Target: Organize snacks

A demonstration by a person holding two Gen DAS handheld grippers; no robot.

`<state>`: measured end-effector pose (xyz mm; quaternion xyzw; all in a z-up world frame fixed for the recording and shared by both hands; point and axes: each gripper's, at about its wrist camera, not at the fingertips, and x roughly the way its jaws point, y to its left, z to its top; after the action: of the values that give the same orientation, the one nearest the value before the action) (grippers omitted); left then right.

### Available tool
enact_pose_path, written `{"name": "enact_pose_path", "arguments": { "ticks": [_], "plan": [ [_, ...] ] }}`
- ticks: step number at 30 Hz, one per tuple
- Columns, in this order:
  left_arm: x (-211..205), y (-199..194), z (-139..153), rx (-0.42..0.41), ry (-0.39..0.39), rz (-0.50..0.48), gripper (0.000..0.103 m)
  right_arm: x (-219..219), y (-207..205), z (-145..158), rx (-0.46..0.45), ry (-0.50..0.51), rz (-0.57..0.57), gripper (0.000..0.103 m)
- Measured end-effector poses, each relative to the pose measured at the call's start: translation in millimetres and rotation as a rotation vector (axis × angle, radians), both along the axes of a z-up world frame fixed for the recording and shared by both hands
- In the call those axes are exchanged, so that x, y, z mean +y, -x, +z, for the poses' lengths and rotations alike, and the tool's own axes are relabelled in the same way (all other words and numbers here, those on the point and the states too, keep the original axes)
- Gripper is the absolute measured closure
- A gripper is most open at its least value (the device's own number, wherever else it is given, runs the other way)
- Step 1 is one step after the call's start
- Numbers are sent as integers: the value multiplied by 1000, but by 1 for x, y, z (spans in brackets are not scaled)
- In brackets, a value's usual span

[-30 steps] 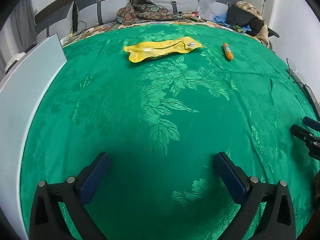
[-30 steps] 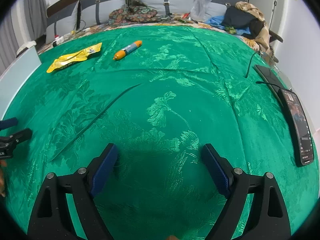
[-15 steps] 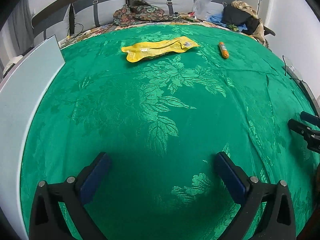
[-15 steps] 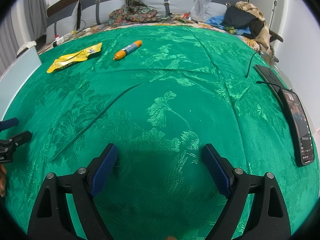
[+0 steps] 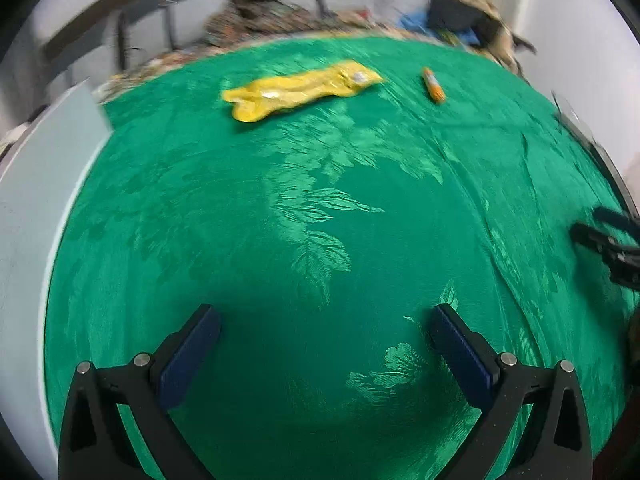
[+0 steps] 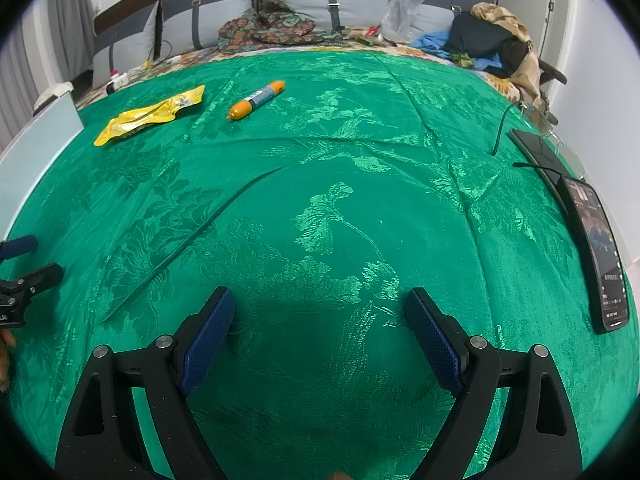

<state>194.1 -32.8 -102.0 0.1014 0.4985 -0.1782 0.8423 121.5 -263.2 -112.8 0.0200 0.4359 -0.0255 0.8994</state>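
A yellow snack packet (image 5: pixel 298 90) (image 6: pixel 150 114) lies flat on the far part of the green patterned cloth (image 5: pixel 320 208). To its right rests an orange sausage stick (image 5: pixel 433 85) (image 6: pixel 256 100) with a blue label. My left gripper (image 5: pixel 326 320) hovers open over the near cloth, well short of both snacks, with nothing between its fingers. My right gripper (image 6: pixel 320 300) is open too, over the near middle of the cloth, empty. Each gripper's tips show at the side edge of the other's view. The left wrist view is motion-blurred.
A pale flat board (image 5: pixel 36 184) (image 6: pixel 38 140) stands along the cloth's left edge. A phone (image 6: pixel 600 252) and a dark tablet with cables (image 6: pixel 536 152) lie at the right edge. Pillows, patterned fabric and clothes (image 6: pixel 492 40) are piled beyond the cloth.
The left gripper's view has shifted and blurred, and the snacks sit slightly lower in it. The right gripper has stayed put. Both remain open.
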Motion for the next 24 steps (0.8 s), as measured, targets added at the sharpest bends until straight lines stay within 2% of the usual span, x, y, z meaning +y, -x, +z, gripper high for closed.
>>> {"name": "enact_pose_path", "arguments": {
  "ticks": [2,3,8,13,15,18,21,23,24],
  "plan": [
    [-4,-18,2,75,-50,-72,0,0,0,0,0,0,0,13],
    [-5,-25,6,79,-76,-93,0,0,0,0,0,0,0,13],
    [-16,-71,44,-35,-206,-253,0,0,0,0,0,0,0,13],
    [-48,-122,56,-50,-268,-420,0,0,0,0,0,0,0,13],
    [-61,-140,54,-35,-267,-446,0,0,0,0,0,0,0,13],
    [-76,-181,45,-14,-244,-410,0,0,0,0,0,0,0,13],
    [-78,-219,28,28,-246,-270,0,0,0,0,0,-1,0,13],
    [-68,-243,11,124,-201,-162,0,0,0,0,0,-1,1,12],
    [-62,-247,7,167,-141,-142,4,0,0,0,1,-1,2,12]
  ]
}}
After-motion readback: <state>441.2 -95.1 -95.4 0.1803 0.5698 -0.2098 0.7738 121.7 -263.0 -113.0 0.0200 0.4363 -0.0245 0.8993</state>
